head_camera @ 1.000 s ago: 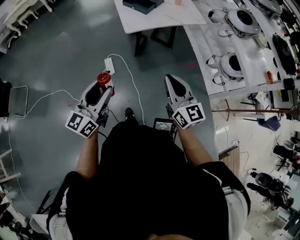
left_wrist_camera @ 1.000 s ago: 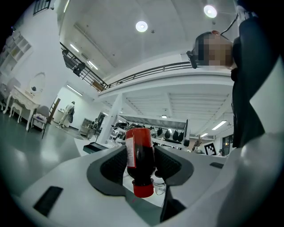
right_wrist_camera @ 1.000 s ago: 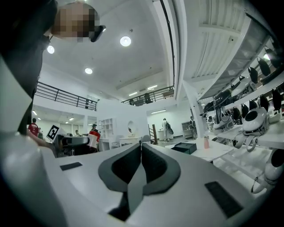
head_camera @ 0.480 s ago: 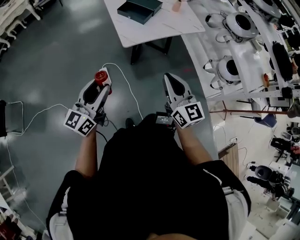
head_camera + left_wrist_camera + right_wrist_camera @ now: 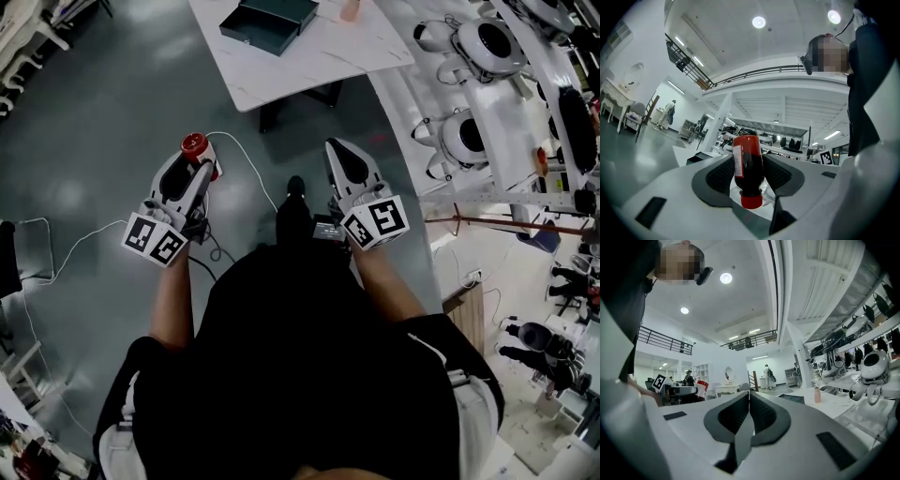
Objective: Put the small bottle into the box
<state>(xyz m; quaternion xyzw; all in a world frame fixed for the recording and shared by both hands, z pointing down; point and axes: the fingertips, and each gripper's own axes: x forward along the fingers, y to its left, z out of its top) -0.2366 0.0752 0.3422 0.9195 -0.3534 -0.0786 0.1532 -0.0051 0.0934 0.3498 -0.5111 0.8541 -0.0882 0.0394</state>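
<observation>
My left gripper [image 5: 192, 157] is shut on a small bottle [image 5: 194, 143] of dark red liquid. In the left gripper view the bottle [image 5: 747, 161] stands between the pads with its red cap at the lower end and a white label on its side. My right gripper [image 5: 343, 157] is held level beside it, jaws shut with nothing between them [image 5: 749, 395]. A dark box [image 5: 267, 20], lid off, lies on a white table [image 5: 314, 58] ahead of both grippers. The right gripper view shows the box [image 5: 793, 398] low on that table.
A small pink bottle [image 5: 350, 9] stands on the table right of the box. White robots [image 5: 466, 136] line benches on the right. A white cable [image 5: 246, 155] runs over the grey floor under the left gripper. The person's foot [image 5: 293, 195] is between the grippers.
The person has walked forward. The table and box have come closer in the head view. Both grippers moved with the body, the bottle still in the left one.
</observation>
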